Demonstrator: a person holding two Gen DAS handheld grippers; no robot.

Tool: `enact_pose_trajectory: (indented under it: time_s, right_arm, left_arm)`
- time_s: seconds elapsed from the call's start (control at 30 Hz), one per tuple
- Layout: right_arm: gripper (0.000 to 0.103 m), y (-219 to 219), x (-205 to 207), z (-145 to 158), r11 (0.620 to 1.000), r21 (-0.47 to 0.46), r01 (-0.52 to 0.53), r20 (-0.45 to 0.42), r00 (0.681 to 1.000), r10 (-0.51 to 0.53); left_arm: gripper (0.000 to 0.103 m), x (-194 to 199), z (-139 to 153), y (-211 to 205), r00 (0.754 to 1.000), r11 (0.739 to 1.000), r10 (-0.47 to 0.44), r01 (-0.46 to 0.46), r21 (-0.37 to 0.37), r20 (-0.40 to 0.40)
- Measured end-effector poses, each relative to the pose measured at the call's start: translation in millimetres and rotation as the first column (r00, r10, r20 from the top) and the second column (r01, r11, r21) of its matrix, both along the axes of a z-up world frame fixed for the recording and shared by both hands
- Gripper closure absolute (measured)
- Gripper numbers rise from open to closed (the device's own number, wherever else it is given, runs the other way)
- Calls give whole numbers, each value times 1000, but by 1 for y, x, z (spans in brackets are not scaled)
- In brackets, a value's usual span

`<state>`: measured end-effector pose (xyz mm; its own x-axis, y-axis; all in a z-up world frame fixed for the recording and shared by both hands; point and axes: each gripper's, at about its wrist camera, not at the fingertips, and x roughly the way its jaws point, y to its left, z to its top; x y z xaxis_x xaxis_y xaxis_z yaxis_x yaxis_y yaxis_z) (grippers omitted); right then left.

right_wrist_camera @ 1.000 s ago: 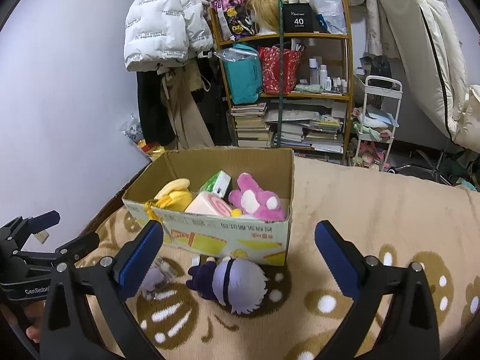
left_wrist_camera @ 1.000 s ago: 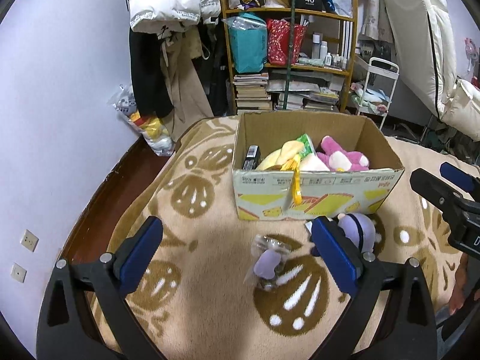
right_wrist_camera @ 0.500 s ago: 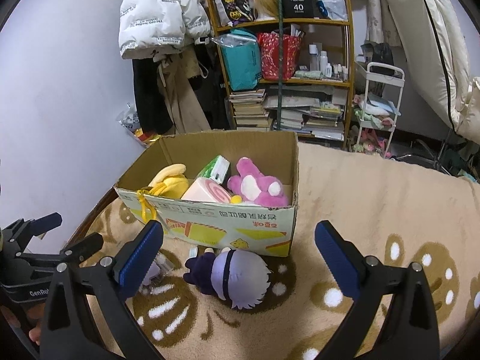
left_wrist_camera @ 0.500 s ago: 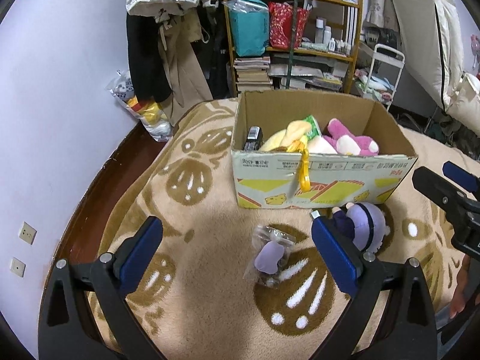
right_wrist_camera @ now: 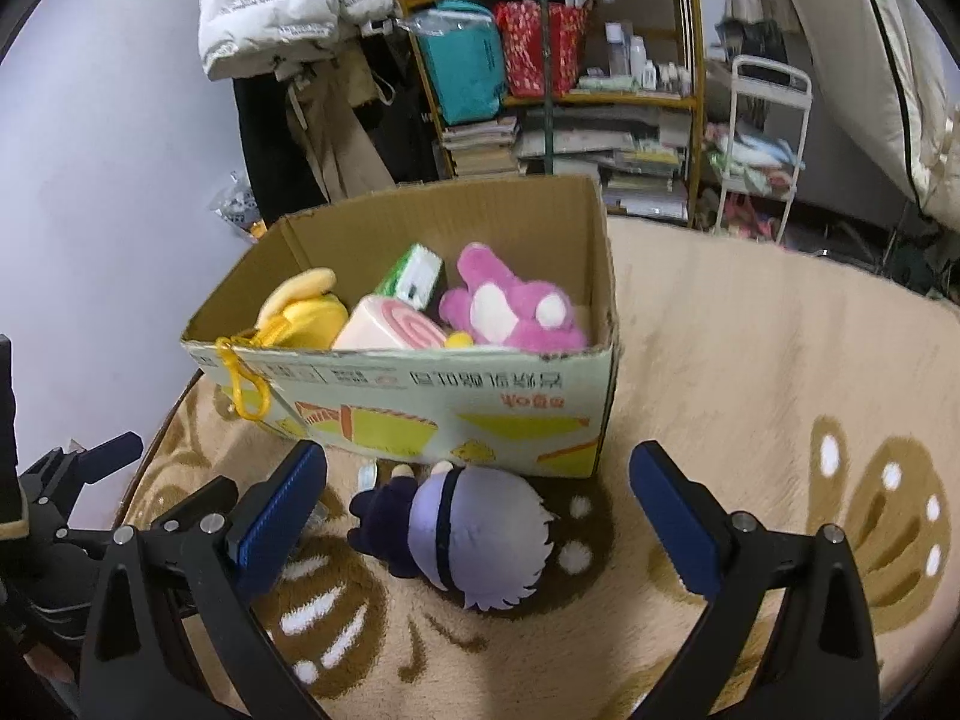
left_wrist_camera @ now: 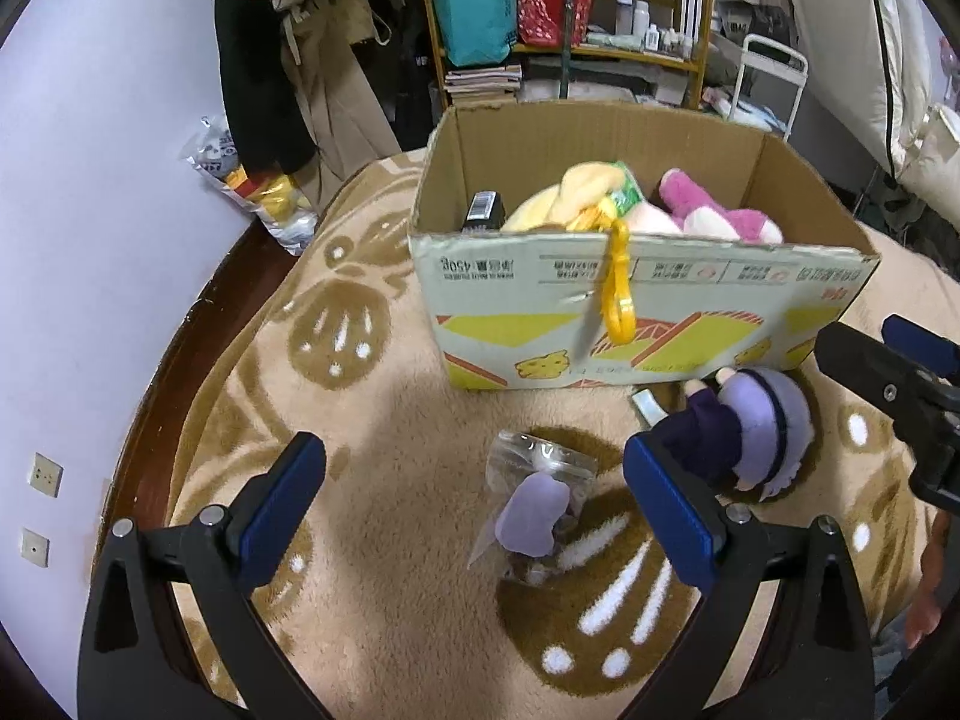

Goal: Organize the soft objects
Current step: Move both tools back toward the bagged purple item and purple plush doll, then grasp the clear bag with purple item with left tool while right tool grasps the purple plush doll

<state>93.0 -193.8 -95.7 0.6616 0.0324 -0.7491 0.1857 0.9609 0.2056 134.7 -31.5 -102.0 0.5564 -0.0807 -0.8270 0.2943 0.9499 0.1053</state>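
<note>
A cardboard box [left_wrist_camera: 636,294] [right_wrist_camera: 420,396] stands on the beige blanket, holding a yellow plush [right_wrist_camera: 306,312], a pink roll-cake plush [right_wrist_camera: 390,330], a green pack [right_wrist_camera: 414,270] and a pink plush [right_wrist_camera: 510,312]. In front of it lies a doll with pale purple hair [right_wrist_camera: 462,534] [left_wrist_camera: 756,432]. A small purple plush in a clear bag [left_wrist_camera: 534,510] lies left of the doll. My left gripper [left_wrist_camera: 474,516] is open, hovering over the bagged plush. My right gripper [right_wrist_camera: 477,516] is open above the doll.
The blanket [right_wrist_camera: 750,372] with brown paw prints covers a bed; its dark wooden edge [left_wrist_camera: 198,312] runs along the left by the wall. A shelf [right_wrist_camera: 558,102] with books and bags, hanging coats [right_wrist_camera: 288,30] and a white cart [right_wrist_camera: 762,144] stand behind.
Both grippers have moved forward and lower toward the box; the bagged plush and the doll sit closer between the fingers. Nothing was grasped.
</note>
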Motion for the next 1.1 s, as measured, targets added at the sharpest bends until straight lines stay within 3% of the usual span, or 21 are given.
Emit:
enact_pose_trajectory:
  time_s: [0.67, 0.87, 1.1]
  right_arm:
    - [0, -4, 21, -44, 1000, 11, 3, -143, 990, -1]
    - [0, -1, 26, -55, 998, -58, -6, -186, 983, -5]
    - [0, -4, 27, -62, 999, -36, 0, -206, 979, -7]
  left_arm:
    - [5, 14, -54, -6, 989, 998, -17, 25, 50, -145]
    - [5, 17, -64, -6, 982, 999, -9, 17, 41, -190]
    - [6, 21, -75, -4, 971, 1000, -9, 8, -7, -240]
